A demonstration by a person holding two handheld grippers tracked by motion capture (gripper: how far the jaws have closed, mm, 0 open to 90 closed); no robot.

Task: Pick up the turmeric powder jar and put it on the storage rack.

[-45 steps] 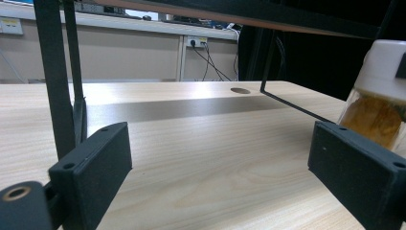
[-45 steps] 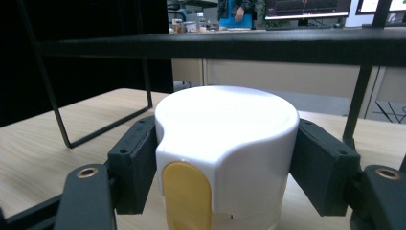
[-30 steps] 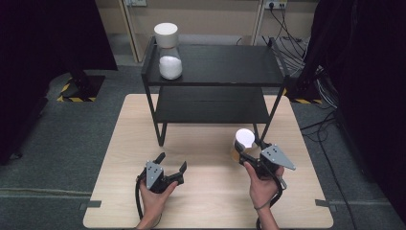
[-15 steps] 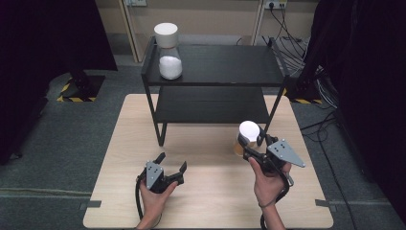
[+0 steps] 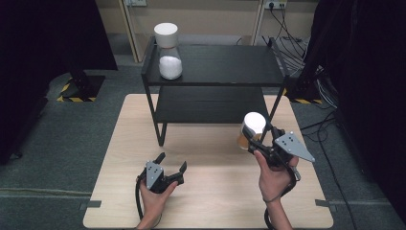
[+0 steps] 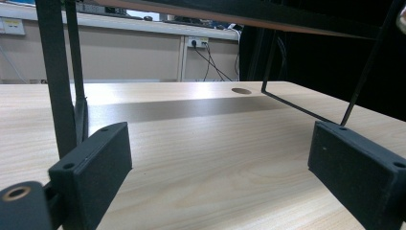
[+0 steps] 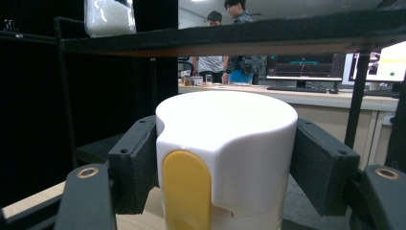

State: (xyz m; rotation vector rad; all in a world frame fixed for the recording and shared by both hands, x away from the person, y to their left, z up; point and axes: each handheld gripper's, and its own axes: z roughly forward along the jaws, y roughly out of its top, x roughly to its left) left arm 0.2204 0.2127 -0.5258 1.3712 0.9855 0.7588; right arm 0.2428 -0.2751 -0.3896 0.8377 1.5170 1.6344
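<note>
My right gripper point(image 5: 256, 135) is shut on a jar with a white lid point(image 5: 253, 123) and holds it lifted off the table, just in front of the black shelf's right front leg. In the right gripper view both pads clamp the white lid point(image 7: 230, 143), which has a yellow tab on its front. A second jar with a white lid and white contents point(image 5: 168, 52) stands on the top-left of the black two-tier shelf point(image 5: 215, 81). My left gripper point(image 5: 171, 167) rests on the wooden table point(image 5: 210, 191) at the front left, open, nothing between its pads point(image 6: 95, 163).
The shelf's lower tier point(image 5: 210, 108) is bare. Its thin black legs point(image 6: 57, 86) stand close ahead of the left gripper. Dark curtains flank the table; cables lie on the floor at the back right. People stand at a desk far behind in the right gripper view.
The right gripper has lifted the jar upward and slightly toward the shelf. The left gripper has stayed put.
</note>
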